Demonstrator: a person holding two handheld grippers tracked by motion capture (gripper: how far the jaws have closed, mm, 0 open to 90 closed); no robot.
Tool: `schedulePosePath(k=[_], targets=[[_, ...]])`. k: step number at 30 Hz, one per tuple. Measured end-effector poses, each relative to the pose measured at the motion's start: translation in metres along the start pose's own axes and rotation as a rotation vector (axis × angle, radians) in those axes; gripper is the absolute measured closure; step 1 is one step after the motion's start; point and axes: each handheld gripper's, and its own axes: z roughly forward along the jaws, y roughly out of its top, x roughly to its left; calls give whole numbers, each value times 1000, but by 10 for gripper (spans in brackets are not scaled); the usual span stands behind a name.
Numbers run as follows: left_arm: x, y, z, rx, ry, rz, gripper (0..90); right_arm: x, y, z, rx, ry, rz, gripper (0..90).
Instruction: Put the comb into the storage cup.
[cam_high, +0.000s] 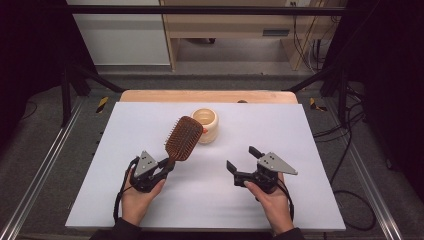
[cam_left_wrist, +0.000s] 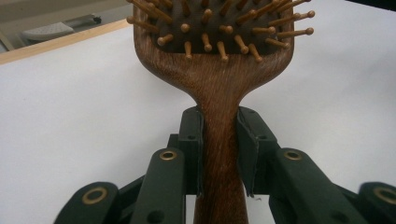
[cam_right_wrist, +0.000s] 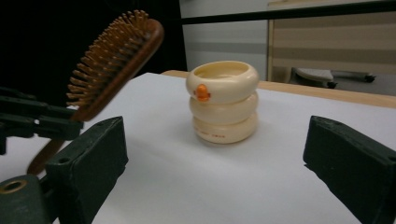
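Hairbrush (cam_high: 183, 137) clamped by its handle in the left tool (cam_high: 167, 167), both jaws tight on the wood just below the paddle. Brush head is raised off the white table (cam_high: 300, 200) and angled toward the far edge, bristles up, its tip close beside the cream ringed cup (cam_high: 205, 125) near the far-edge middle. Right tool (cam_high: 240, 160) has jaws wide apart, holding nothing, toward the near right, well clear of brush and cup, cup in line between its jaws.
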Motion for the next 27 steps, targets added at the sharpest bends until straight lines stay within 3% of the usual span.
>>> schedulePosePath(k=[10,13,27], targets=[[-10,-3,-1,-29,-11,27,727,29,5,23,-6,96,72,95],[-11,-3,-2,-42,-13,34,727,36,6,28,6,127,69,92],[-18,-2,-2,-50,-27,60,727,48,13,43,24,181,116,90]])
